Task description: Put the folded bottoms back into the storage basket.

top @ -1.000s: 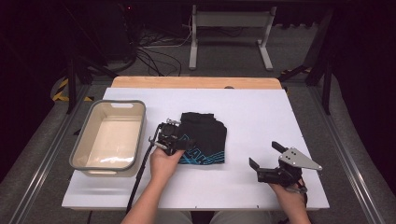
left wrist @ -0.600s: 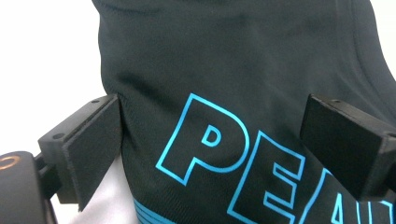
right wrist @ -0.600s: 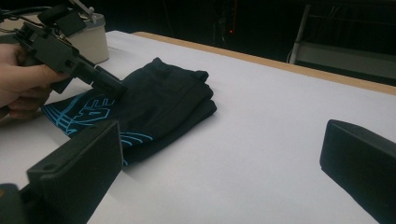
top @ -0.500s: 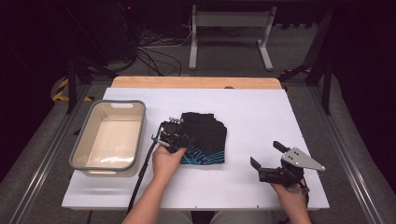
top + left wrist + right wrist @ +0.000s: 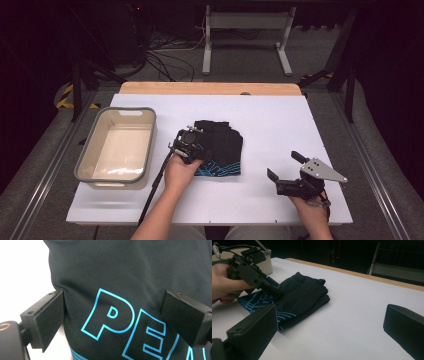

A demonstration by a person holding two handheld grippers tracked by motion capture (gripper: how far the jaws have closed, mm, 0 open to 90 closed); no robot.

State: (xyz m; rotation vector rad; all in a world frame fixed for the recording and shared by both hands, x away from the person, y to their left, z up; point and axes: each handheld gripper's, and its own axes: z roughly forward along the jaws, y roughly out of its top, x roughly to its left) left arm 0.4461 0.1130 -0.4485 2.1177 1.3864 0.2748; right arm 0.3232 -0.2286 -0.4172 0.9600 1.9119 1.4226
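**Folded shirt mid-worktop, left tongs straddling its near-left edge**

Folded shirt (image 5: pixel 220 147): black, cyan lettering and stripes along the near edge, lying flat near the middle of the white worktop (image 5: pixel 280 125). In the left gripper view the print reads "PEA", cut off at the frame edge.

Left tongs (image 5: pixel 192 146): held in the left hand (image 5: pixel 181 172), down at the shirt's left near corner. Jaws stand apart, one just off the fabric's left edge over bare worktop, the other over the cloth on the far side of the lettering. Fabric sits between them and is not pinched. In the right gripper view the tip is down on the shirt; can't tell how firmly it presses.

Right tongs (image 5: pixel 286 172): held in the right hand (image 5: pixel 311 210) at the near right of the worktop, well apart from the shirt. Jaws wide apart, nothing between them, pointed left toward the shirt and the other hand. Grey three-cornered plate on top.

Tub (image 5: pixel 87 162): cream inside, grey rim, at the left of the worktop, just beside the left tongs and clear of the shirt. Interior looks bare.

Cable from the left tongs trails back along the forearm to the near edge.
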